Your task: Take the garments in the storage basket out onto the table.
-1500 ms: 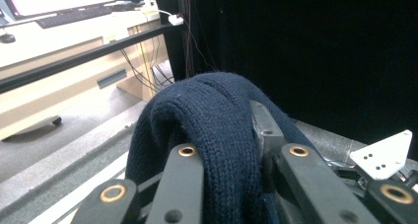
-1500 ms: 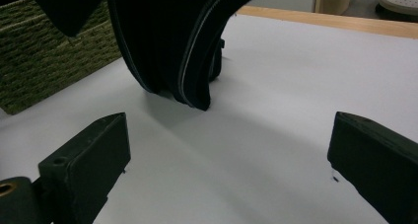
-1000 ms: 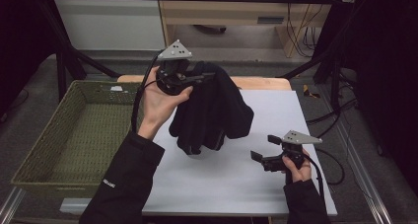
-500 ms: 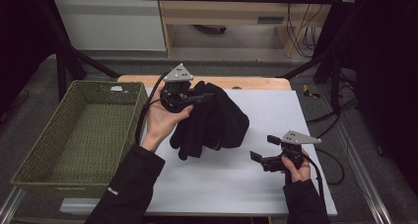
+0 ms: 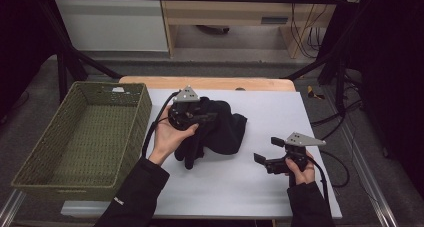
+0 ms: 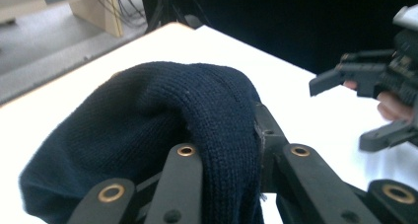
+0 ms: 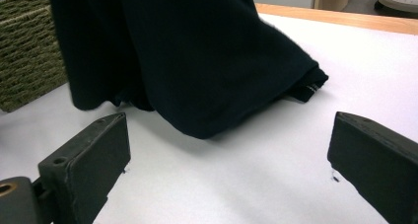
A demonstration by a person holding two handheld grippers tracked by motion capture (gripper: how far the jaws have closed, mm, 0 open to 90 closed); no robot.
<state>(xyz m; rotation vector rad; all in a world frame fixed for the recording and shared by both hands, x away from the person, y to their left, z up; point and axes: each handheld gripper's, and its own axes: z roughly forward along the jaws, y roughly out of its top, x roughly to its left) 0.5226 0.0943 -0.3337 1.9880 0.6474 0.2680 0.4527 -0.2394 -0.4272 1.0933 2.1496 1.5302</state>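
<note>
One green basket [image 5: 85, 137] beside garment [image 5: 222, 129]

Dim room with black surroundings in high view, white table [image 5: 250, 187] brightly lit from above, near-blown glare on it in left gripper view, dark garment [image 5: 222, 129] lacks detail, soft shadows, near jaws slightly blurred

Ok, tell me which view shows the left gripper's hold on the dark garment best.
The left gripper view: the left gripper has its jaws shut on a fold of the dark knit garment, seen close up. The high view shows the garment bunched on the white table beside the gripper. The right gripper view shows the cloth, not the hold.
</note>
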